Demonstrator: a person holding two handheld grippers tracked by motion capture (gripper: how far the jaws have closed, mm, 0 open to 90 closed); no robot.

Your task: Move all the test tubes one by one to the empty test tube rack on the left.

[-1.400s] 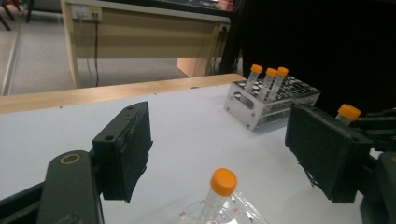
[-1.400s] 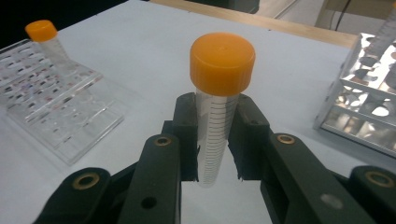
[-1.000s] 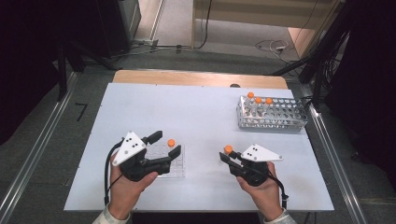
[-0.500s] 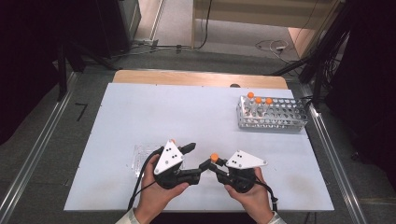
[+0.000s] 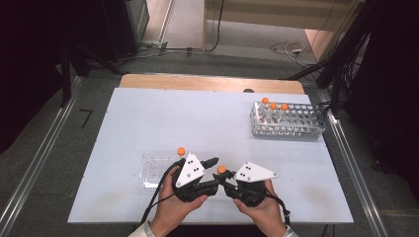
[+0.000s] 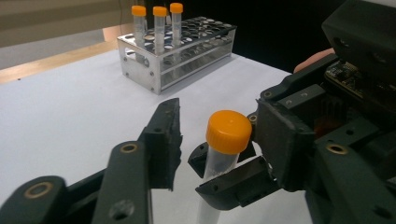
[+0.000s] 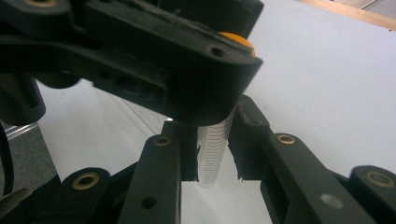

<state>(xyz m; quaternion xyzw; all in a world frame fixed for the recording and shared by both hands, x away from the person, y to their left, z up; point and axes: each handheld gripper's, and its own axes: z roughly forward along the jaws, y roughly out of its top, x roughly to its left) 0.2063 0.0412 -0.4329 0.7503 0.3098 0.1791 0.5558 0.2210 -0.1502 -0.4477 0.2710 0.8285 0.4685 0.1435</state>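
I have the right gripper (image 5: 228, 181) pinching a clear plastic tube (image 7: 214, 149) by its ribbed, graduated barrel, both matte black fingers (image 7: 245, 140) pressed flat against its sides, so the tube stands nearly upright at the near middle of the pale, smooth surface (image 5: 207, 123). Its rounded orange screw cap (image 6: 229, 131) sticks up above the grip.

My left gripper (image 5: 213, 173) has come in from the left, and its fingers have just been closing around that cap. In the left gripper view the cap sits between them: the rough-edged rubber pad of the left-hand finger (image 6: 166, 140) stands just apart from it, while on the other side I cannot tell whether the pad touches the cap, so I read this pair as spread around the cap, not yet clamped. Each gripper carries a flat grey three-cornered plate on top.

Just left of my hands lies a clear, flat plastic tray (image 5: 155, 170) with a grid of shallow wells, and a second orange-capped tube (image 5: 181, 151) stands by it. At the far right of the surface sits a boxy, perforated metal rack (image 5: 289, 121), shiny aluminium, with three orange-capped tubes (image 6: 156, 18) upright in one end.
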